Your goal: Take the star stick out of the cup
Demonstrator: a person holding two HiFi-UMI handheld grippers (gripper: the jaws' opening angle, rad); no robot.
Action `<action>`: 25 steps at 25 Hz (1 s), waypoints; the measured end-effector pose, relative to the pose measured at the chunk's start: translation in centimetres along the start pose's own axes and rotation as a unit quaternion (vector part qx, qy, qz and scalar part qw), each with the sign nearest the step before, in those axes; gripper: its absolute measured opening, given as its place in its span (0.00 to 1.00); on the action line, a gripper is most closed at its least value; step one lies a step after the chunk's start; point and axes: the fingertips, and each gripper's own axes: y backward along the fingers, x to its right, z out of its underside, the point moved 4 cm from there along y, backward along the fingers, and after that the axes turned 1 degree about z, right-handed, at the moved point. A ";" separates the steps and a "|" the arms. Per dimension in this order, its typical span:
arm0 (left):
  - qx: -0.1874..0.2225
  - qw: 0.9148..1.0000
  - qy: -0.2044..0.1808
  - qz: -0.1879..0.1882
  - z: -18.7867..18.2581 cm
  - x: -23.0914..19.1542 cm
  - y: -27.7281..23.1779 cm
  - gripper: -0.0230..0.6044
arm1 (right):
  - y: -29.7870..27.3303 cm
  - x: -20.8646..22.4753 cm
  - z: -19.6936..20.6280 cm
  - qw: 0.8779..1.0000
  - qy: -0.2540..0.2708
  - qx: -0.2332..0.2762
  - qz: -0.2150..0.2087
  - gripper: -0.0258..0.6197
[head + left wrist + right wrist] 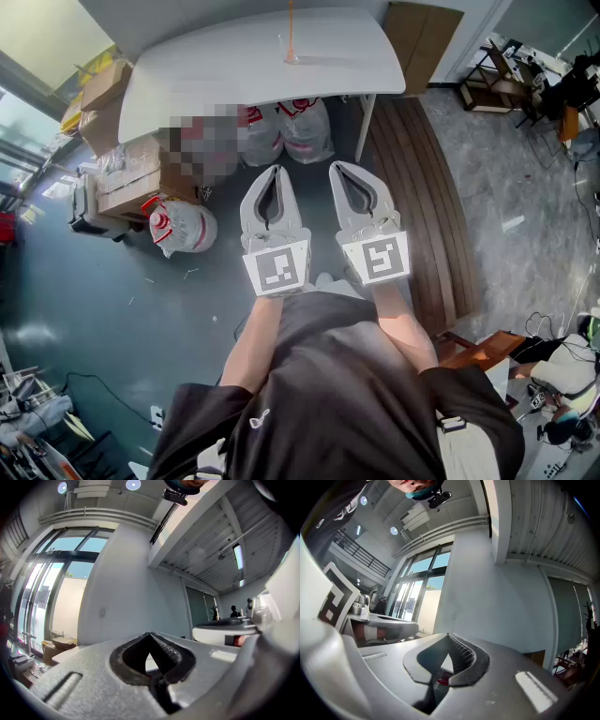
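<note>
Left gripper (275, 171) and right gripper (343, 169) are both shut and empty, so a poke could tip the small clear plastic cup (291, 54) and its thin orange star stick (290, 23).

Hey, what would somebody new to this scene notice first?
The left gripper and right gripper are held side by side mid-frame, both shut and empty. Ahead stands a white table bearing a clear cup with an orange stick in it; white bags sit underneath.
</note>
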 end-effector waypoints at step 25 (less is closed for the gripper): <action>-0.012 1.000 0.010 -0.002 0.5 3.1 0.1 0.04 | 2.3 2.9 0.6 1.000 -0.014 0.016 -0.007 0.05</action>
